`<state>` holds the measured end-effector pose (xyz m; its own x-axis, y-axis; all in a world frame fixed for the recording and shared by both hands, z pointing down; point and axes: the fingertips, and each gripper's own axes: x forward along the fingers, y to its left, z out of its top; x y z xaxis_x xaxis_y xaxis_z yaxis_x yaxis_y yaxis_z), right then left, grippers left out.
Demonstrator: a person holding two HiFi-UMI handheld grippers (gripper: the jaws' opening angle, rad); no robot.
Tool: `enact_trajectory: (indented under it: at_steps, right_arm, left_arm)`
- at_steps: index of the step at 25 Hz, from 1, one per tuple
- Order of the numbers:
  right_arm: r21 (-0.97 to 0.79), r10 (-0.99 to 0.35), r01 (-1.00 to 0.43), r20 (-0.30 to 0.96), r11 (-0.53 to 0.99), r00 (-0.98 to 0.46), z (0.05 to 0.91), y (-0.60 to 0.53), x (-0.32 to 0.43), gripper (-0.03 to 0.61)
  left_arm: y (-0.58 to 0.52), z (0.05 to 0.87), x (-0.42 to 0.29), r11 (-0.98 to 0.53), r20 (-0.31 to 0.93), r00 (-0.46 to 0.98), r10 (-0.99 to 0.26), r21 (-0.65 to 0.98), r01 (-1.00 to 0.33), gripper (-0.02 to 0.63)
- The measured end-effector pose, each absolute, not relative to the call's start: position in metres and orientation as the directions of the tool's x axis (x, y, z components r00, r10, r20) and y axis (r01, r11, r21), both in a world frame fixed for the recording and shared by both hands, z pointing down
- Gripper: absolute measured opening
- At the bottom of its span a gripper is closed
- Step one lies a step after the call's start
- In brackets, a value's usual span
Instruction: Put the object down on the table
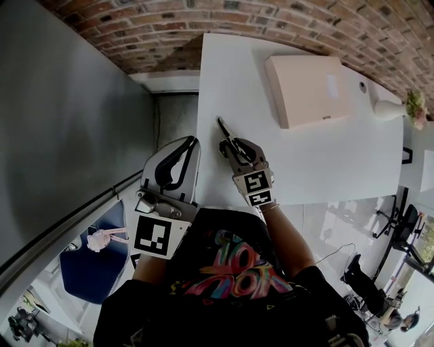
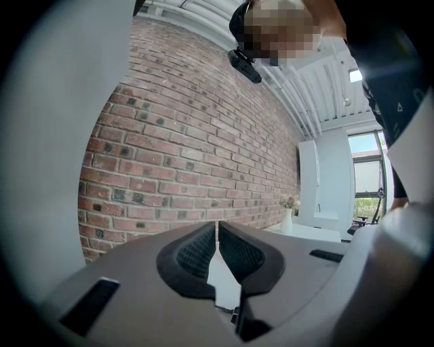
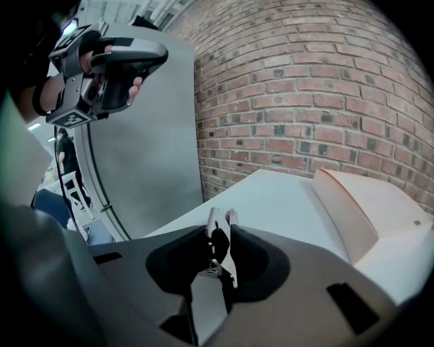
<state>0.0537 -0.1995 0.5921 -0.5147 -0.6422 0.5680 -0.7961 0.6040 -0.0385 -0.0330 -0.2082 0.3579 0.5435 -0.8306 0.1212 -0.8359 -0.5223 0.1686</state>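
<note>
My right gripper (image 1: 230, 146) is shut on a slim metal tool (image 1: 222, 127) whose dark pointed end sticks out past the jaws, over the near left part of the white table (image 1: 325, 169). In the right gripper view the tool (image 3: 224, 227) shows as two silvery strips pinched between the dark pads, tips up. Whether it touches the table I cannot tell. My left gripper (image 1: 192, 141) hangs beside the table's left edge, over the floor. Its pads meet at the tips (image 2: 217, 234) with nothing between them.
A flat beige box (image 1: 308, 88) lies at the table's far middle. A white vase (image 1: 388, 108) with flowers stands at the far right. A brick wall (image 1: 271, 20) runs behind the table, and a grey panel (image 1: 68, 122) stands to the left.
</note>
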Motion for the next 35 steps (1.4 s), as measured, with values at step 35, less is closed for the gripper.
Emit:
enact_trajectory:
  at_steps: [35]
  right_arm:
    - [-0.169, -0.608, -0.764, 0.511, 0.623, -0.608, 0.570, -0.183, 0.037, 0.215]
  left_arm:
    - [-0.194, 0.346, -0.029, -0.522, 0.087, 0.538, -0.838, 0.157, -0.838, 0.034]
